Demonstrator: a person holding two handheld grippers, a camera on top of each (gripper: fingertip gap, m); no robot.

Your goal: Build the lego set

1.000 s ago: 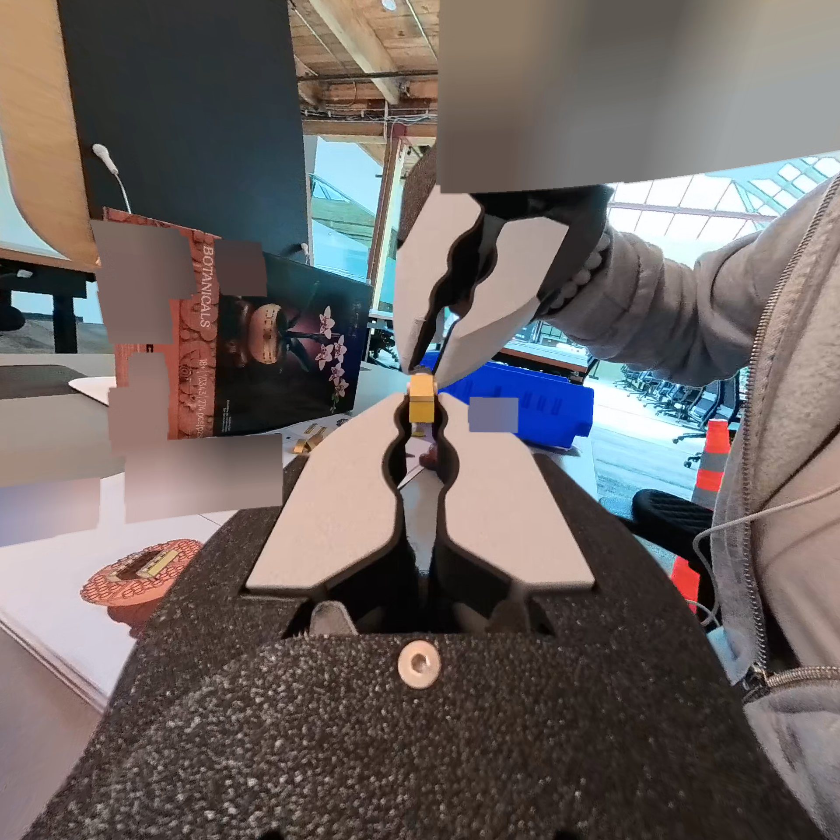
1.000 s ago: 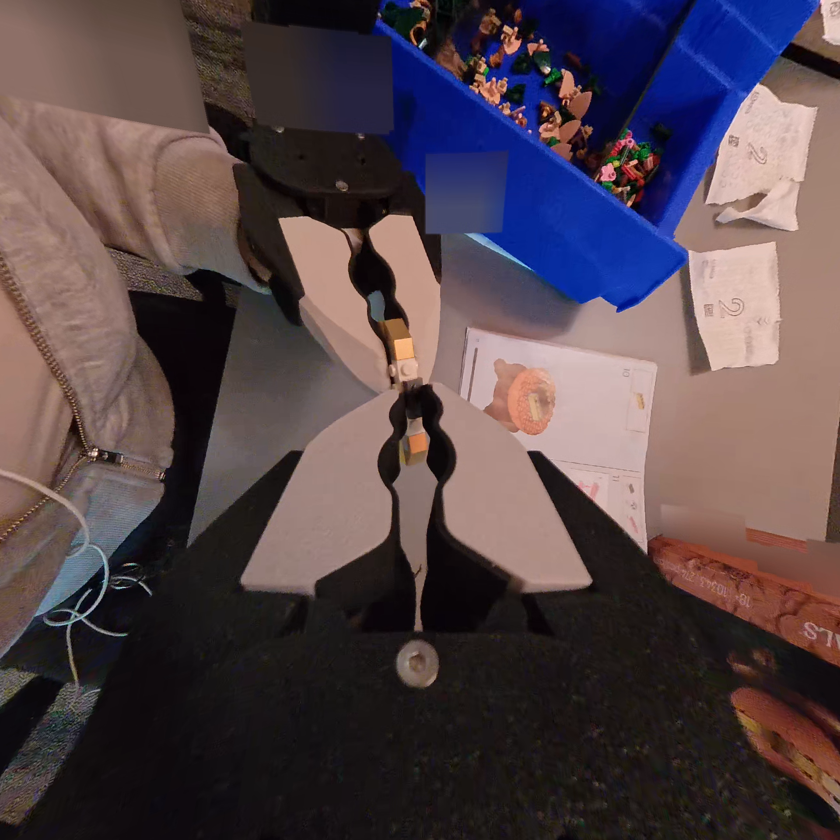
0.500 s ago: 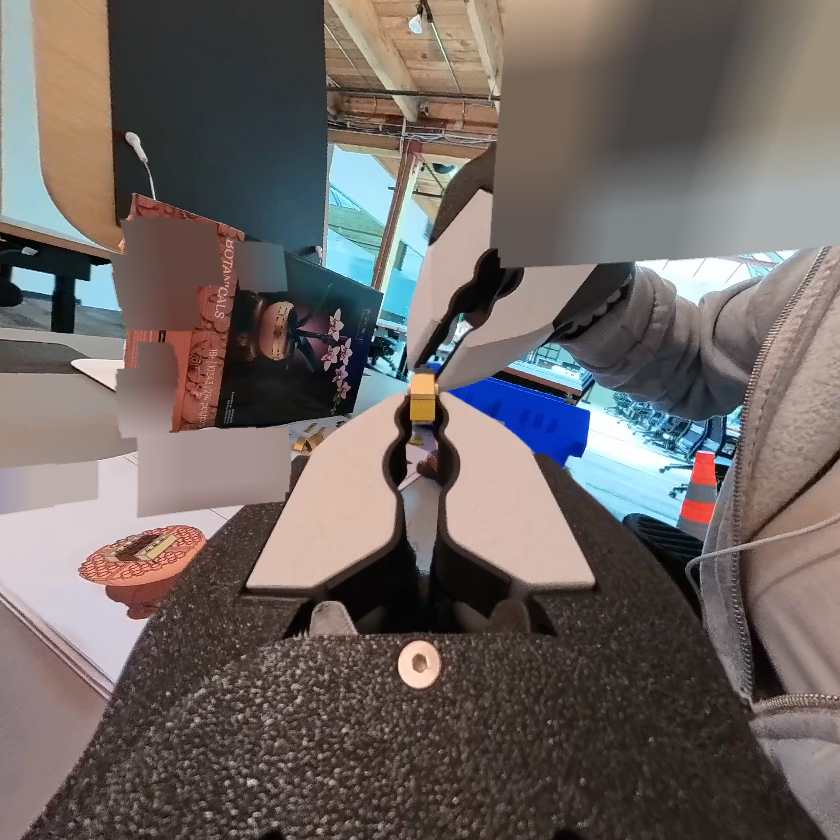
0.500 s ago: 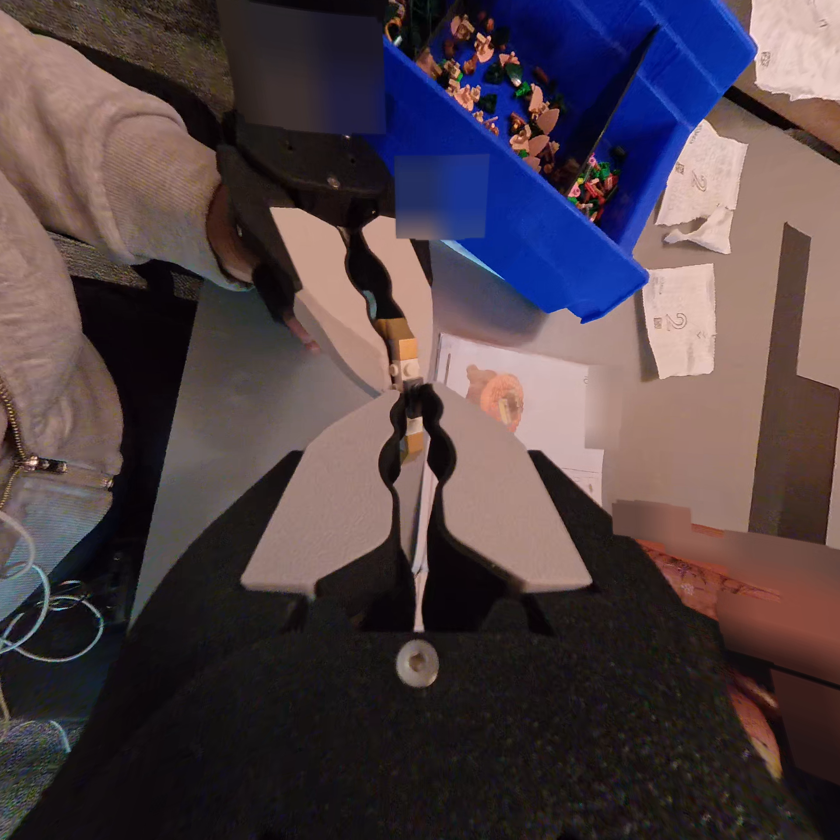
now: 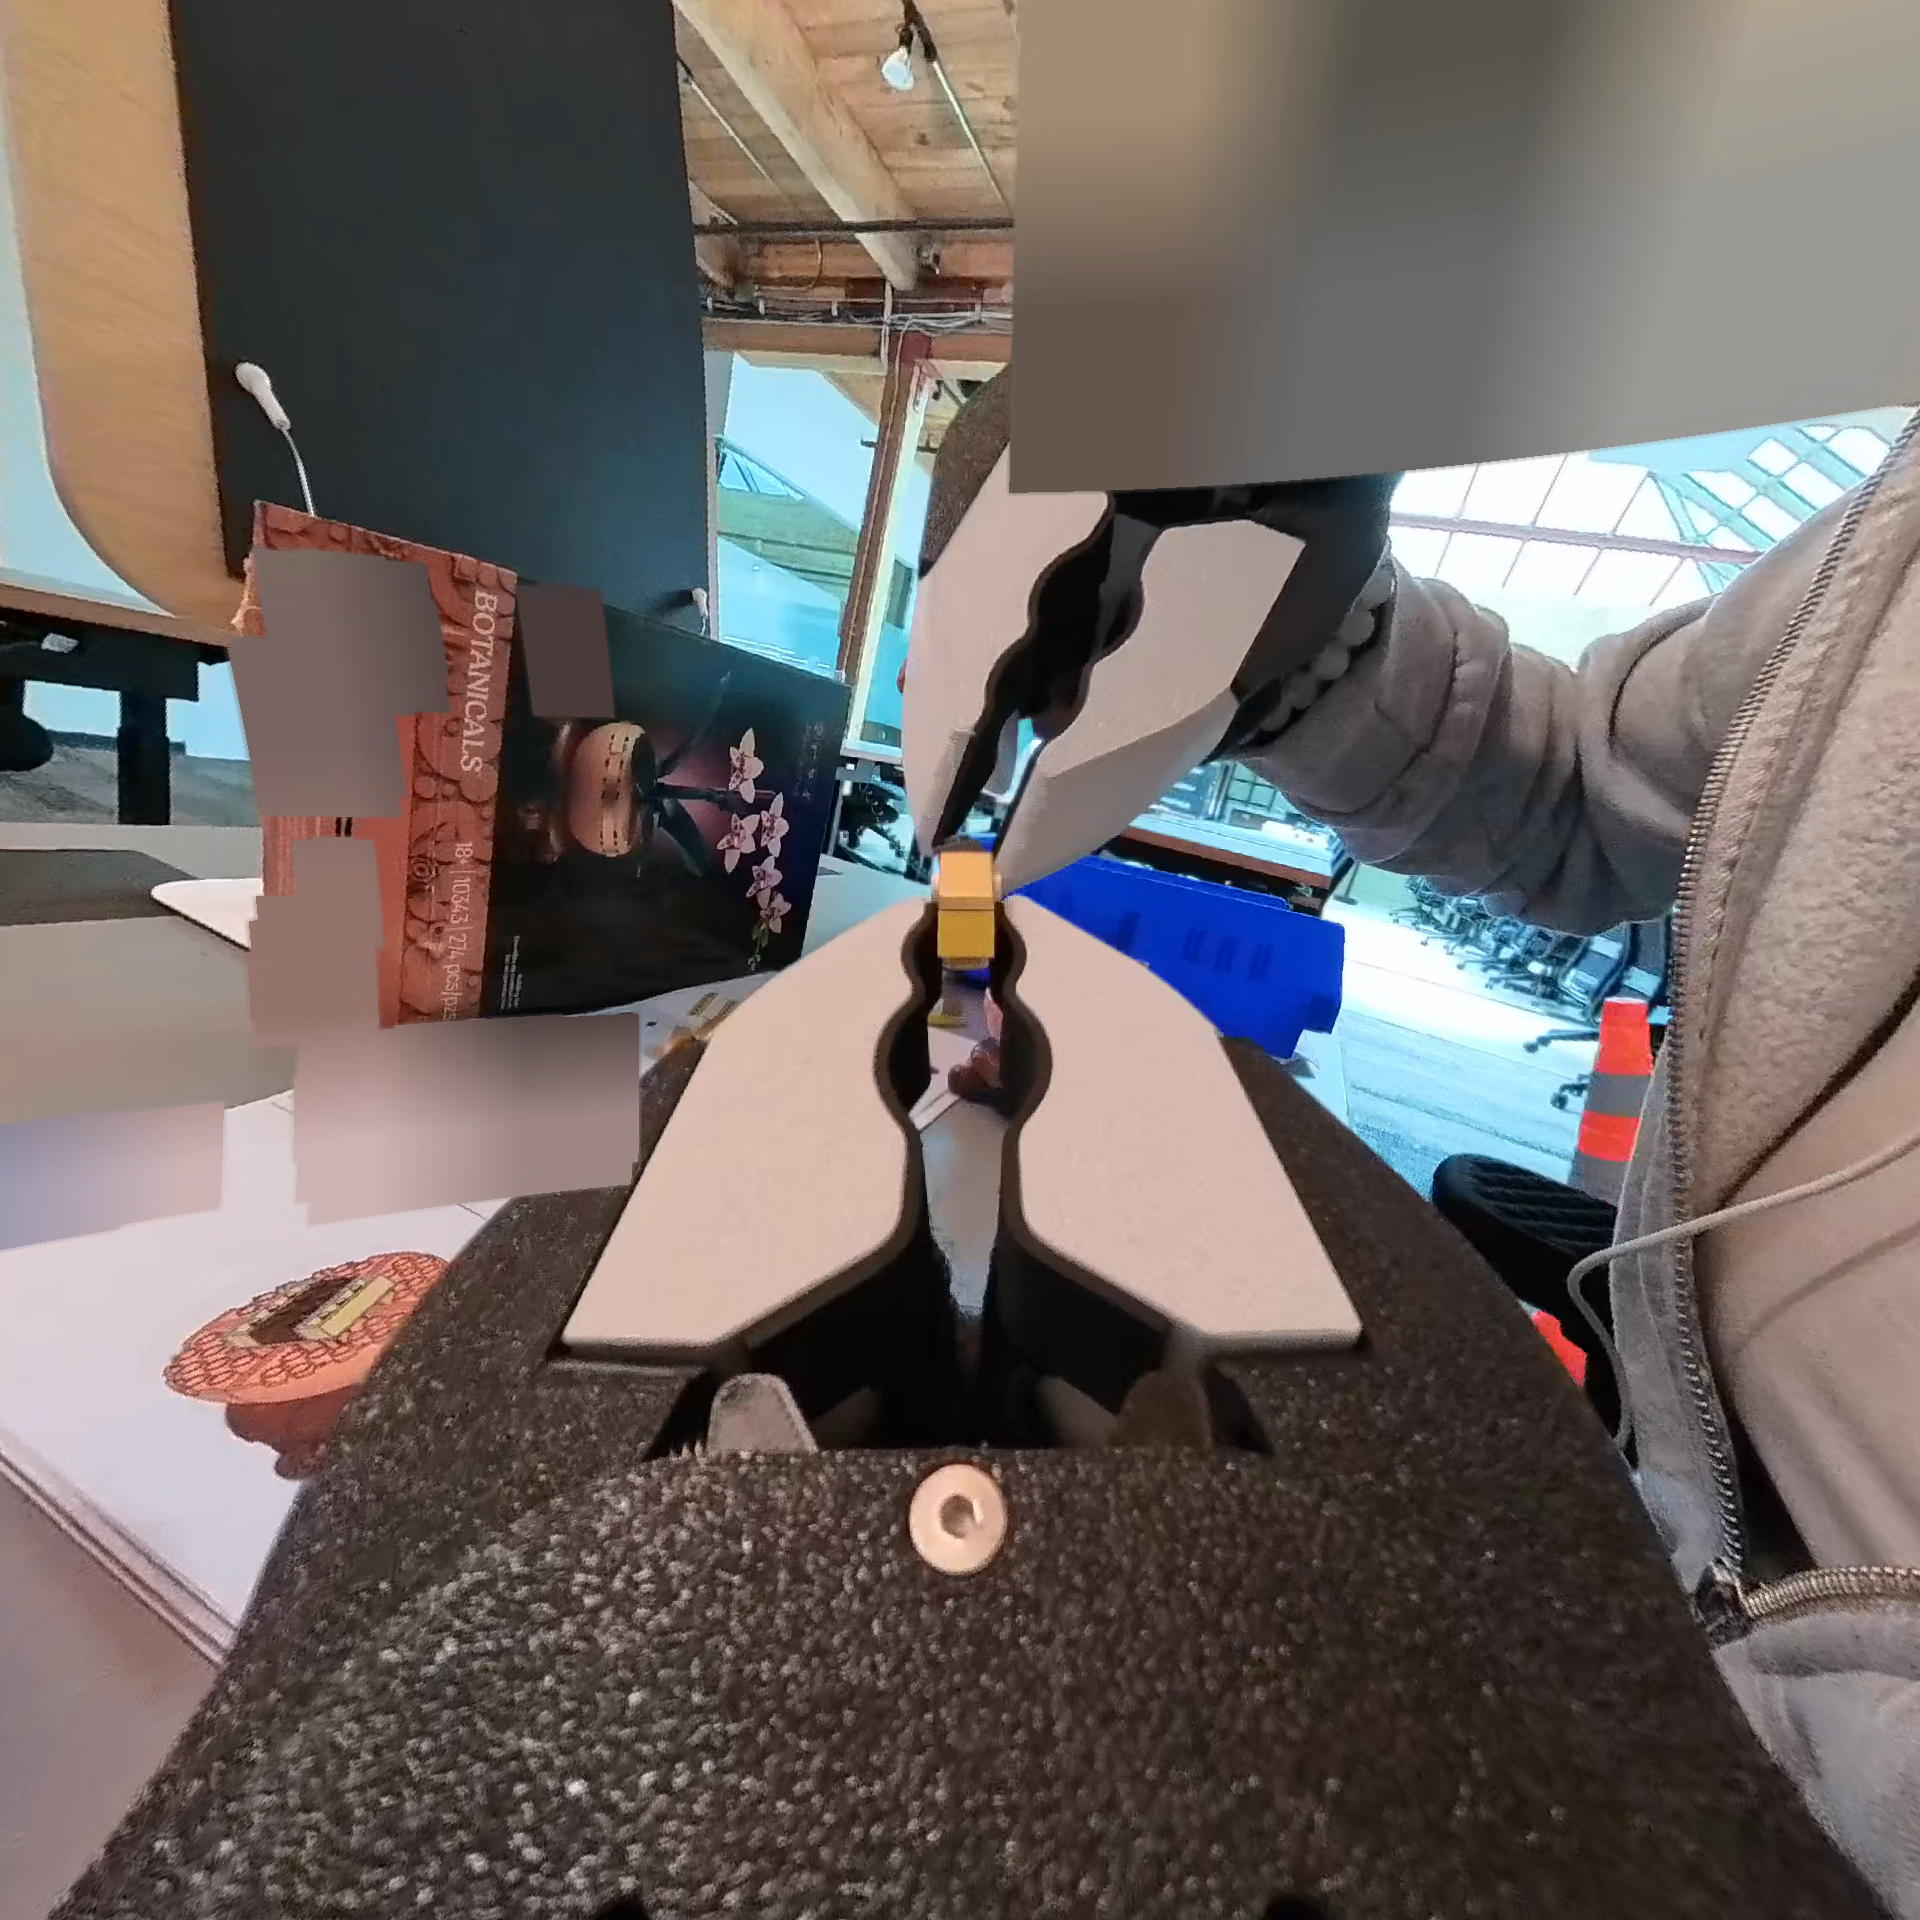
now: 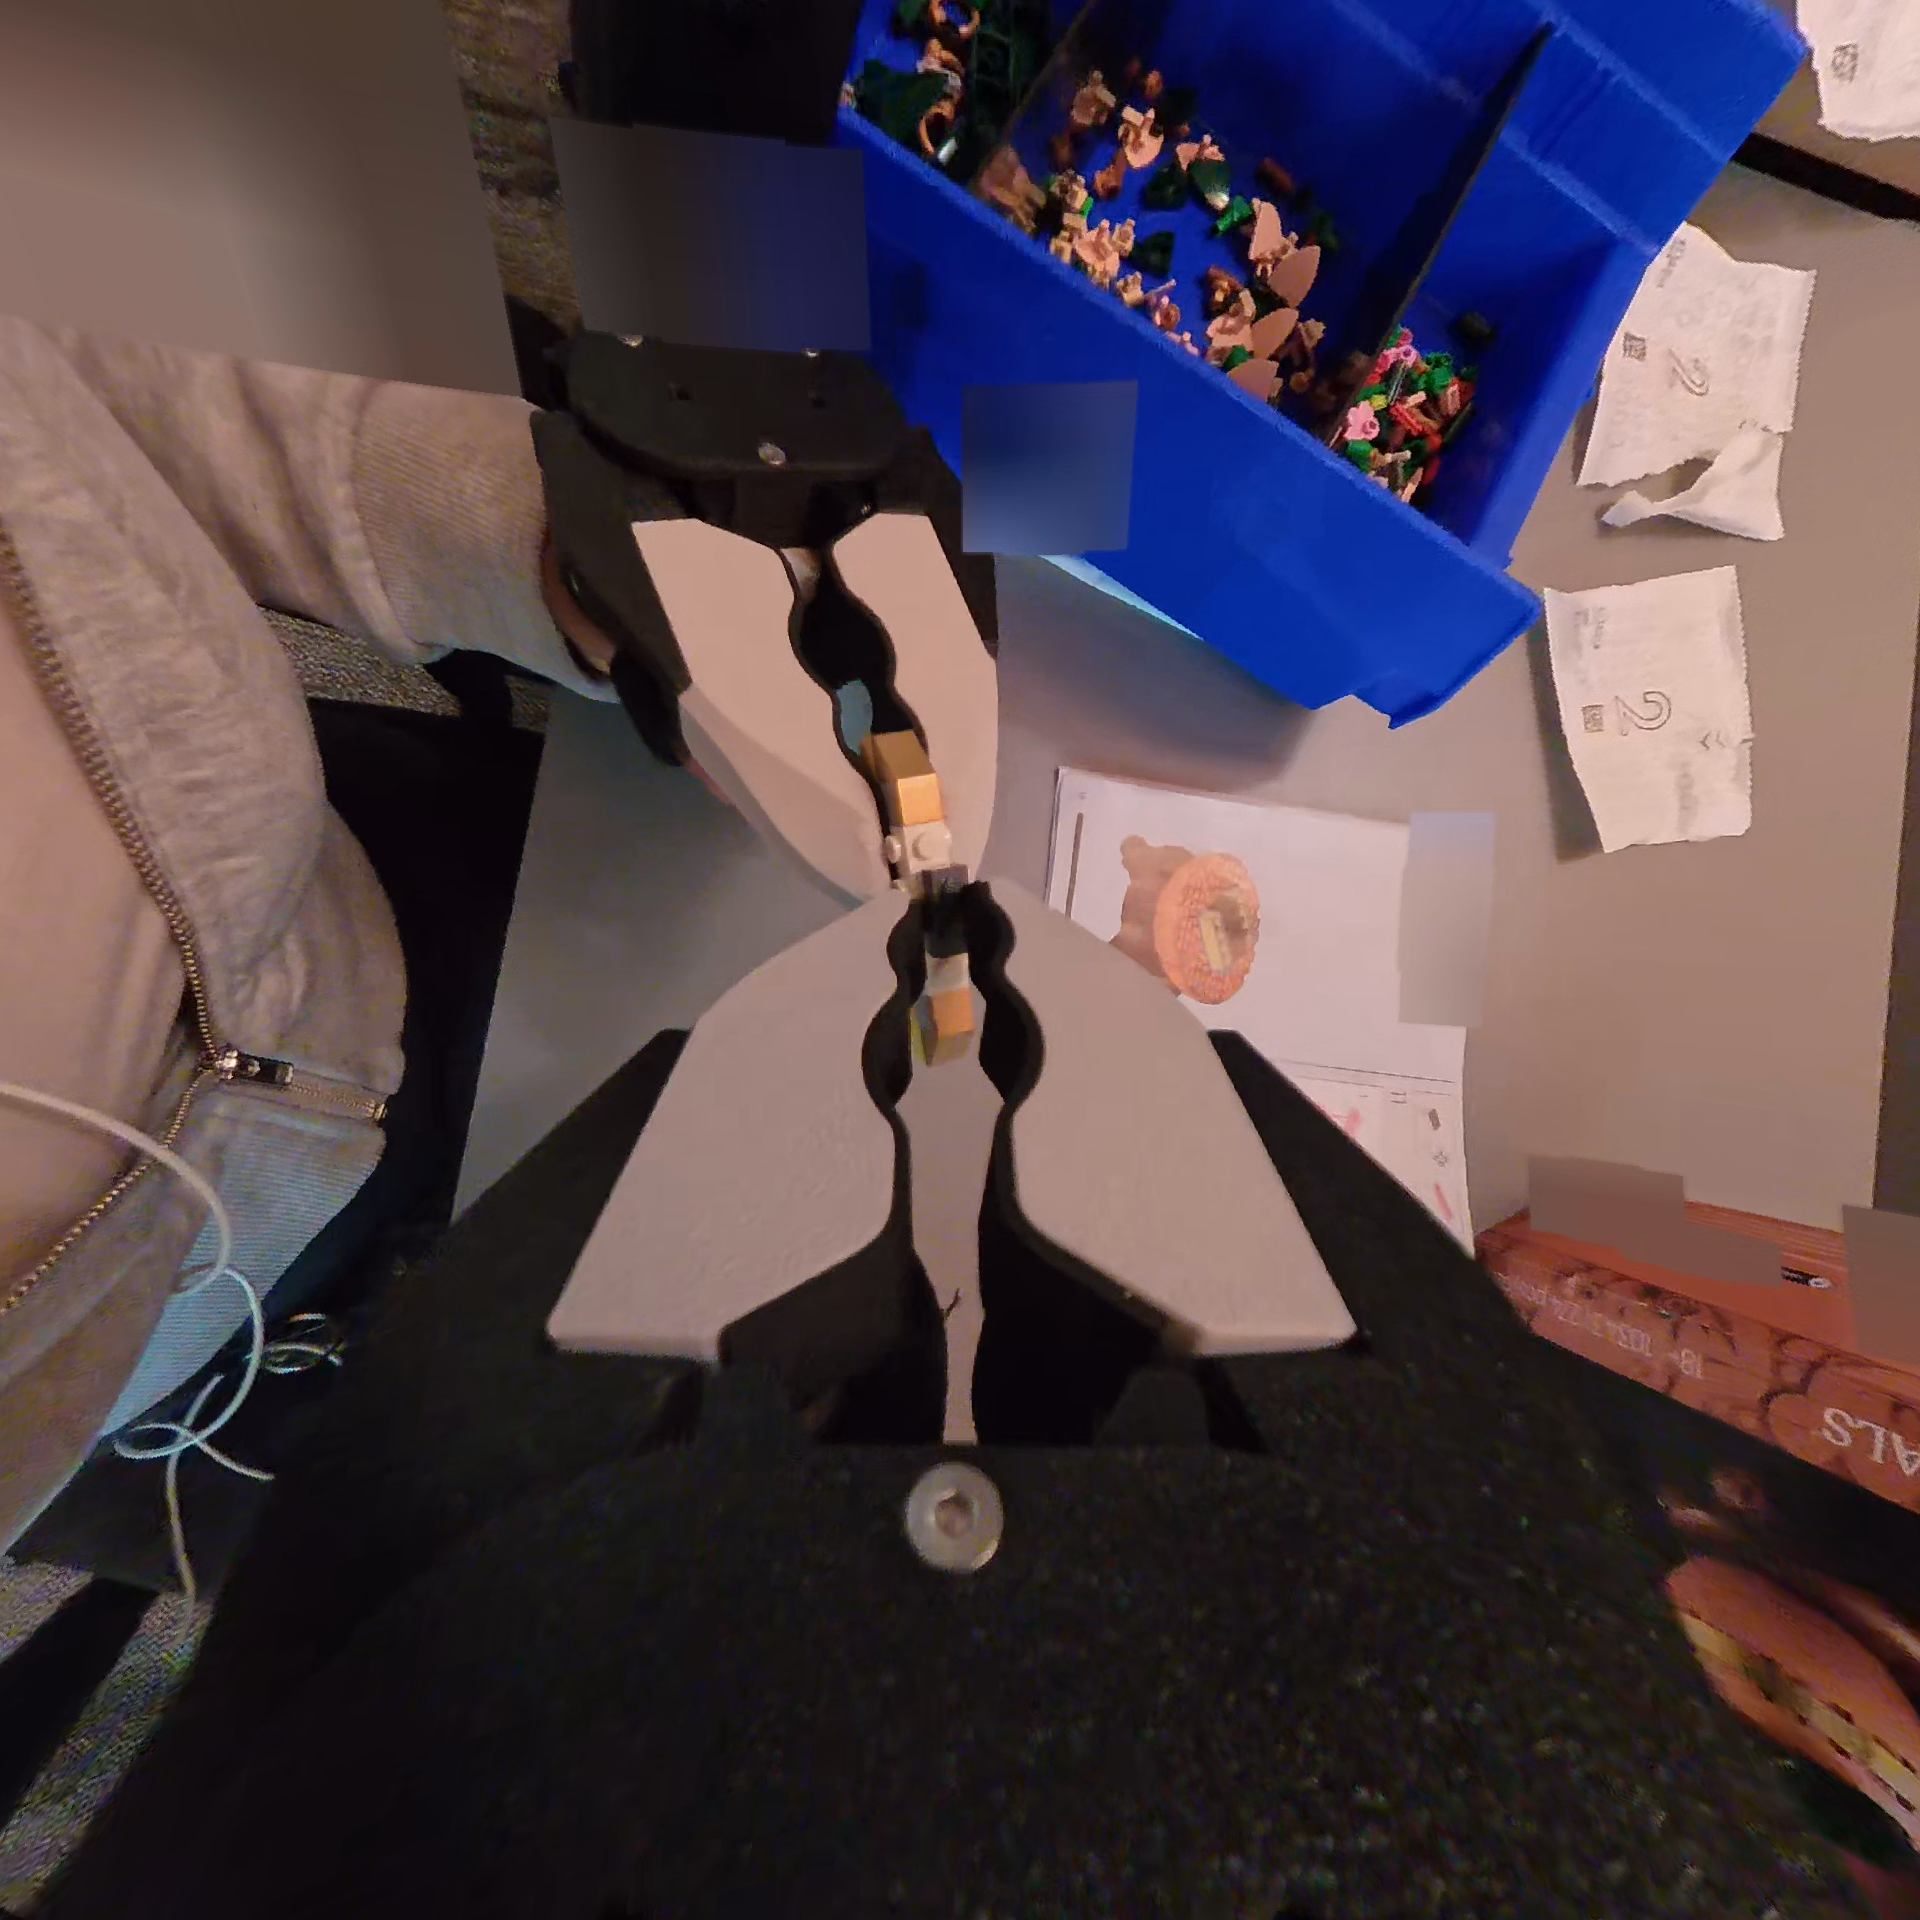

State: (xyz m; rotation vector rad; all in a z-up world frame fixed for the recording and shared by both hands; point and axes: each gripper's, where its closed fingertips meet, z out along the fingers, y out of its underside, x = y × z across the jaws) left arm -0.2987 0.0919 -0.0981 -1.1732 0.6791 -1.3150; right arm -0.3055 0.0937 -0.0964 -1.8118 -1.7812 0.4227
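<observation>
Gold brick stack [image 5: 964,916] pinched in closed left gripper [image 5: 966,940] | closed right gripper [image 6: 940,935] pinches small gold-grey piece [image 6: 943,1013] | tips meet end to end, long sides in line, above table [image 6: 1662,987]

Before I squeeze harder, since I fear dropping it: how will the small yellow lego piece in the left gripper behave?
The yellow lego piece looks rigid and probably light. Only the left gripper's fingertips pinch it, so it may twist or pop out. The right gripper holds its own piece; misaligned pressing could pivot it.
</observation>
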